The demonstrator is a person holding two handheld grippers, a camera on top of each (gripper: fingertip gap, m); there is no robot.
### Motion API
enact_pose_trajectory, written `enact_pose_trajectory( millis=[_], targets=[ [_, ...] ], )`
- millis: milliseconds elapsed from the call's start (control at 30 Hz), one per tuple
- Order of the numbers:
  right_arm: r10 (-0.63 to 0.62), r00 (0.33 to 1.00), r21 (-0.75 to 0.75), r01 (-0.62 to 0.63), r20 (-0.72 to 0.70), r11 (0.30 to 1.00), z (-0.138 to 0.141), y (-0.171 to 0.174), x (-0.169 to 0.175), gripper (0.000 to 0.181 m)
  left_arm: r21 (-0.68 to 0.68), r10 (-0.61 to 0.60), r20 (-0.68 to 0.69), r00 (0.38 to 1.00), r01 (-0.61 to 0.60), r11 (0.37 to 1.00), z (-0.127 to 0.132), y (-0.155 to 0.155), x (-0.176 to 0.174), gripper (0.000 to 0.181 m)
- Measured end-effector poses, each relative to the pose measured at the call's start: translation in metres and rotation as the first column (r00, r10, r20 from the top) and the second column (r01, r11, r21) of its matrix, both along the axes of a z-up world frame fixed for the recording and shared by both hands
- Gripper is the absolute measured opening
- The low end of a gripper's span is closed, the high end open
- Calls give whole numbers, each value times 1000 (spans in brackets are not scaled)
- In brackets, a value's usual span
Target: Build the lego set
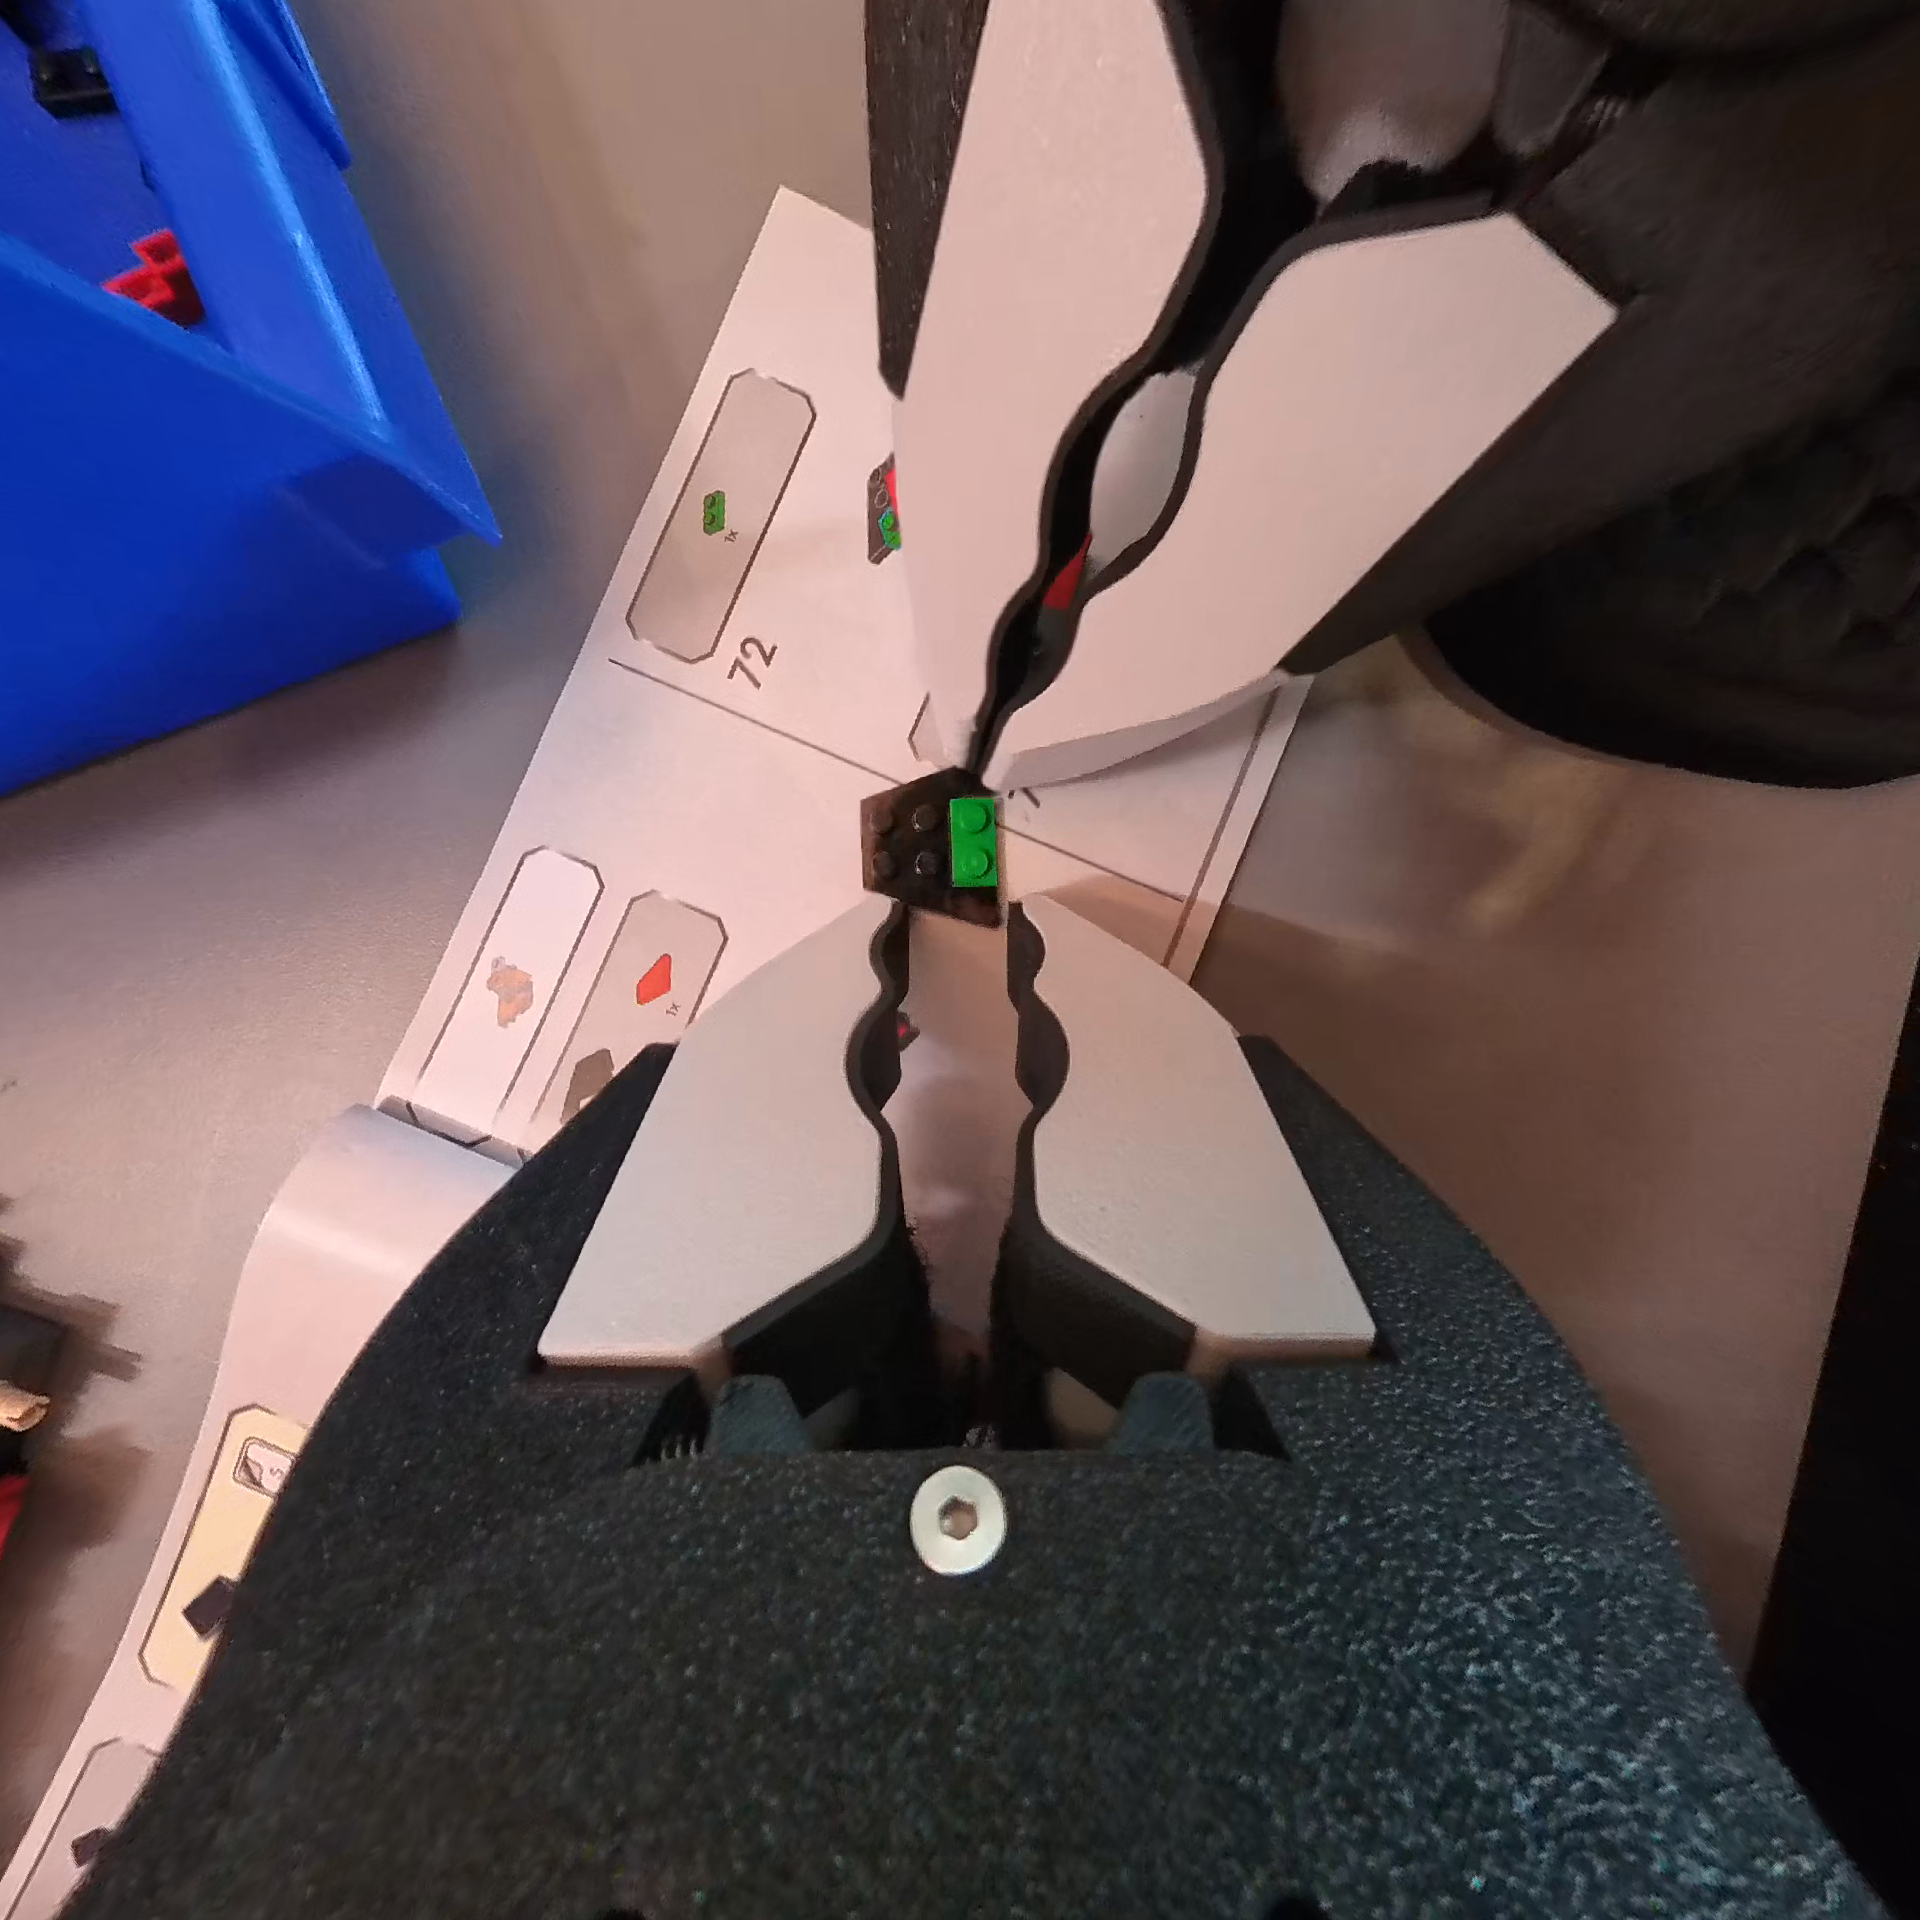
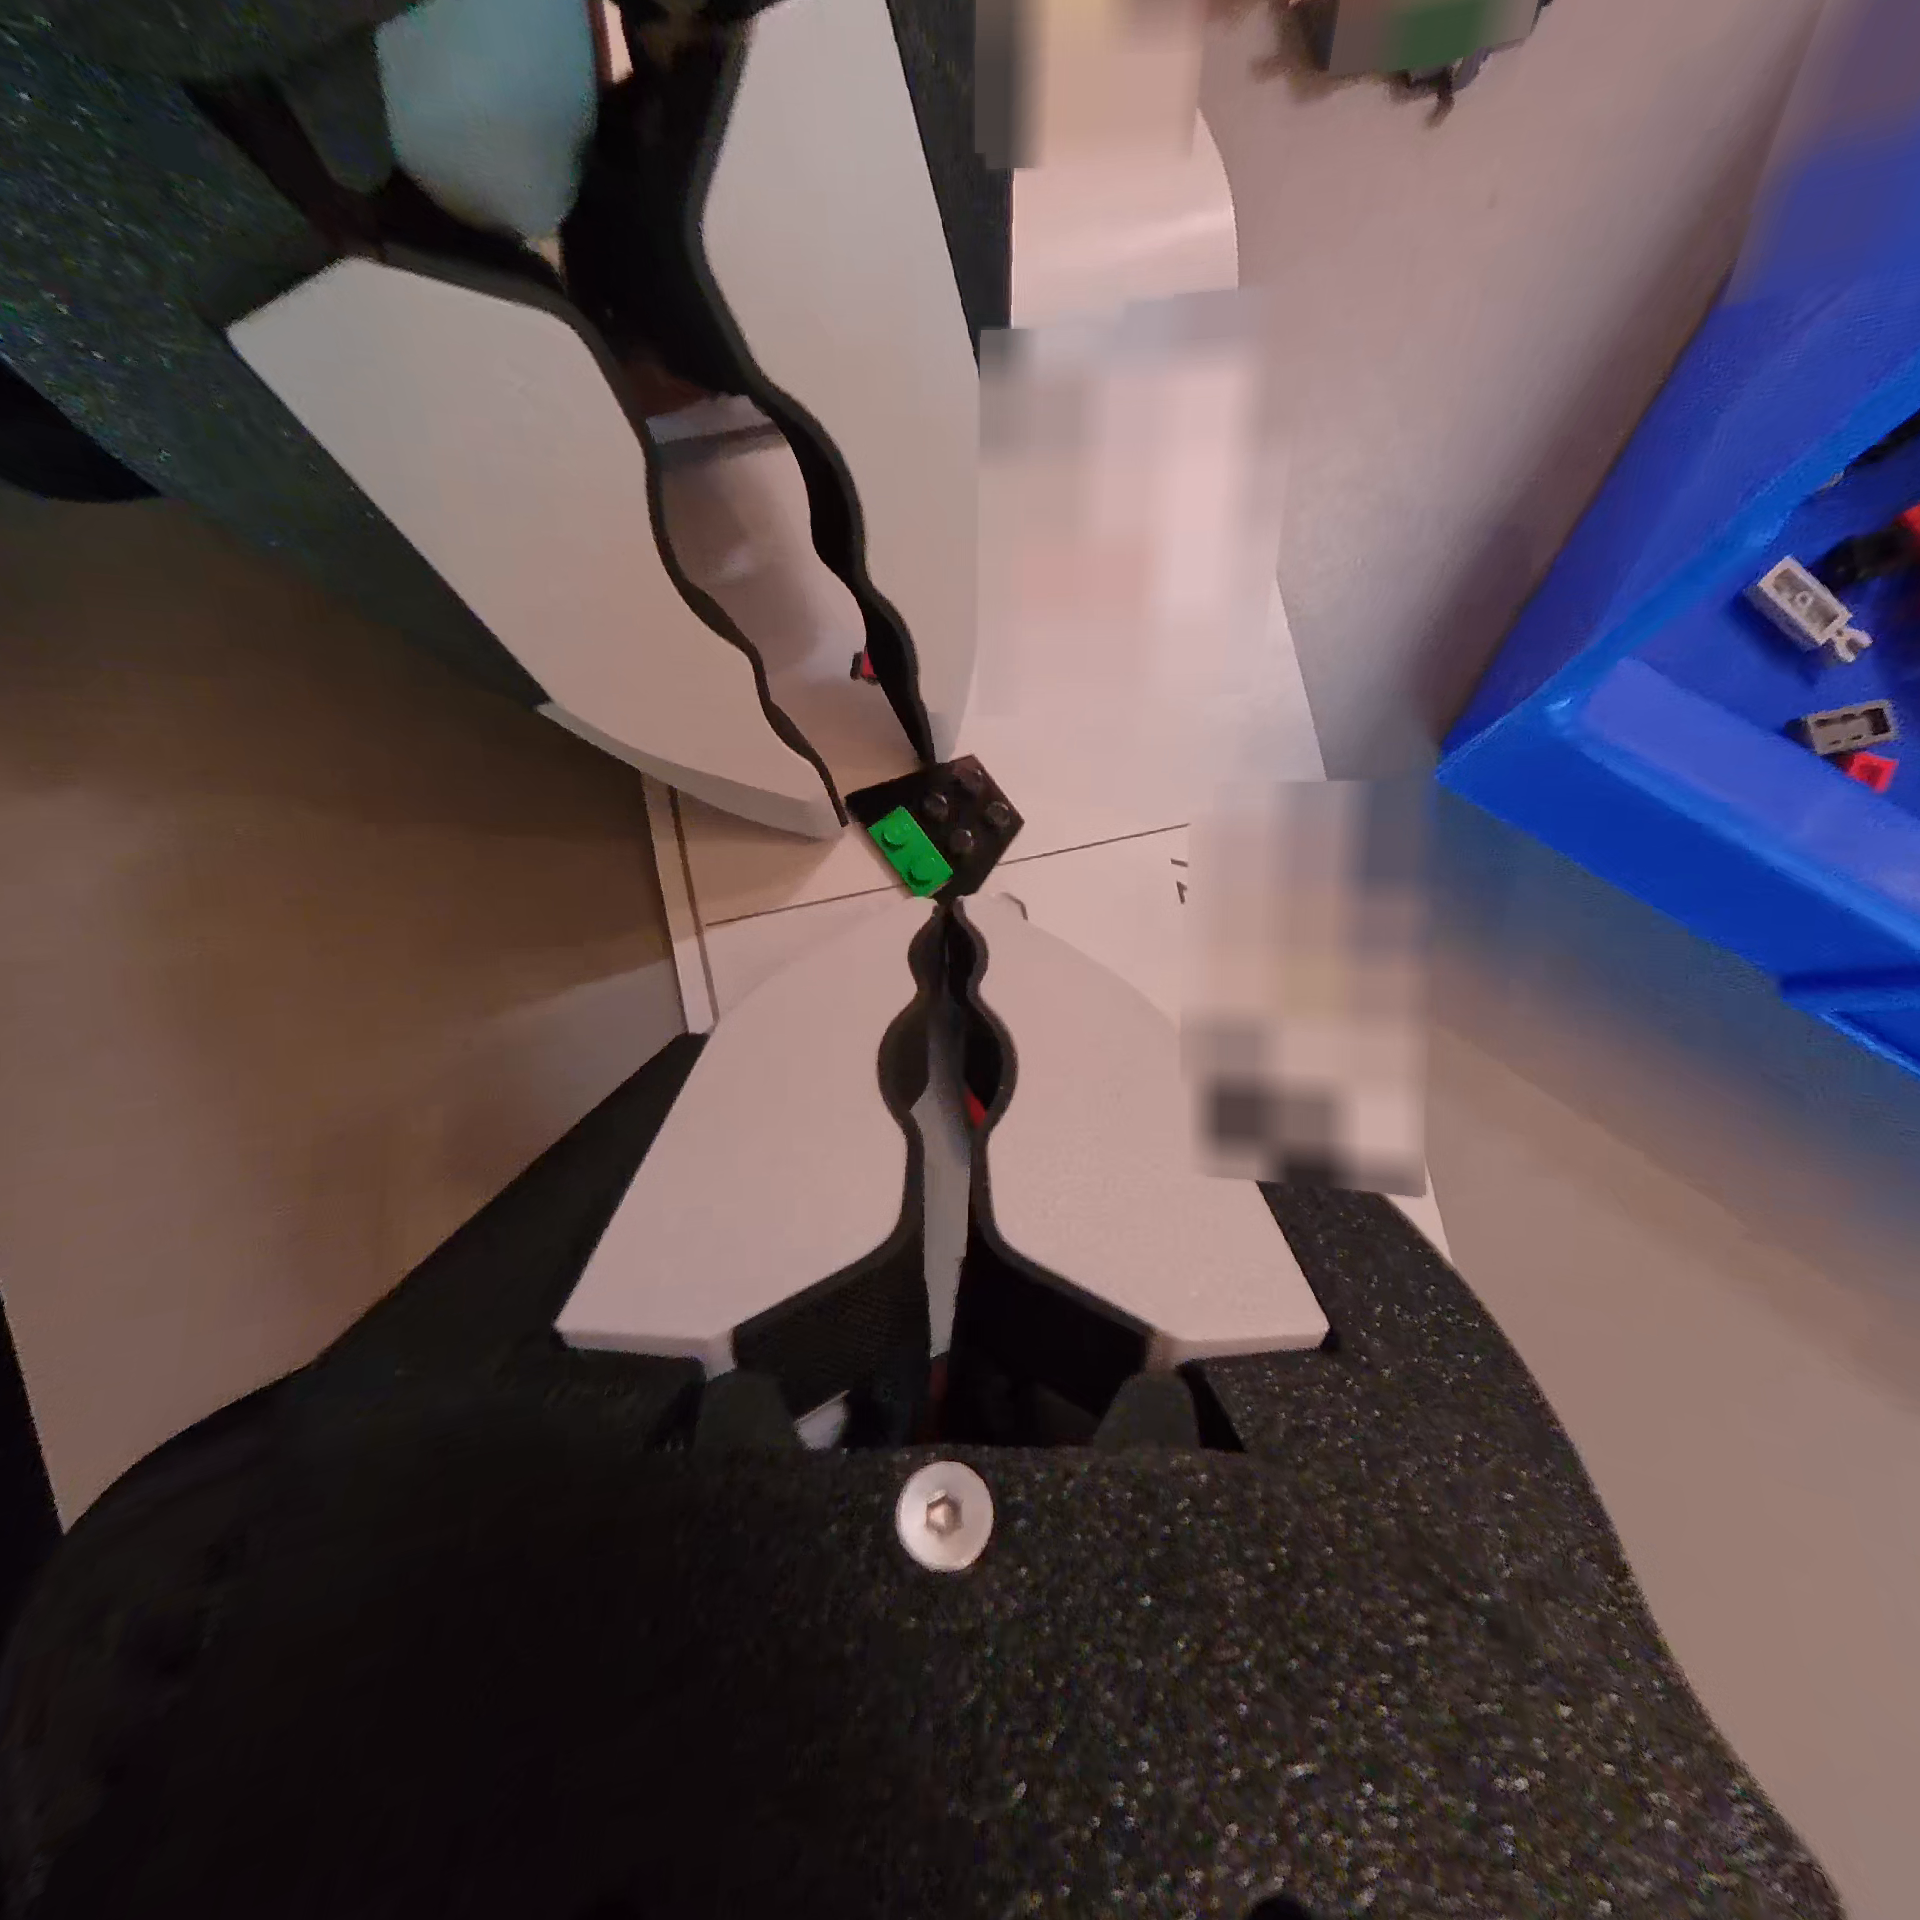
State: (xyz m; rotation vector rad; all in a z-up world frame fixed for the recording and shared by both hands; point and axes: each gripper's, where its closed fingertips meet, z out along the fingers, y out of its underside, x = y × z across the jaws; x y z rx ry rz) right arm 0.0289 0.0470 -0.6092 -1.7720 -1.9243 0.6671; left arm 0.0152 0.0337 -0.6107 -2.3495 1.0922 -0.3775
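The left gripper (image 1: pixel 951 909) has its fingers slightly apart, clamped on a small black studded plastic plate (image 1: pixel 914 847) bearing a green two-stud brick (image 1: pixel 974 842). The right gripper (image 2: pixel 948 906), fingers nearly together, pinches the plate's opposite edge above the white printed instruction sheet (image 1: pixel 665 748).

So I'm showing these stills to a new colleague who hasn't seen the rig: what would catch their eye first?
Probably the small black plate with a bright green piece on it, at the centre of both views. The left gripper and right gripper meet it tip to tip from opposite sides, jaws closed on it, above the instruction sheet. After that, the vivid blue bin of loose parts at the frame edge.
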Motion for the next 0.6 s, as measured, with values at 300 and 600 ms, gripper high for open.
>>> enact_pose_trajectory(
  millis=[300,600],
  targets=[
    [-14,1000,-42,14,-2,999,-2,-2,2,10,-14,-2,20,1000,2,1000,0,-2,0,18],
    [-8,1000,-51,7,-18,999,7,1,10,12,-47,-3,49,999,6,999,1,-9,-1,17]
  ],
)
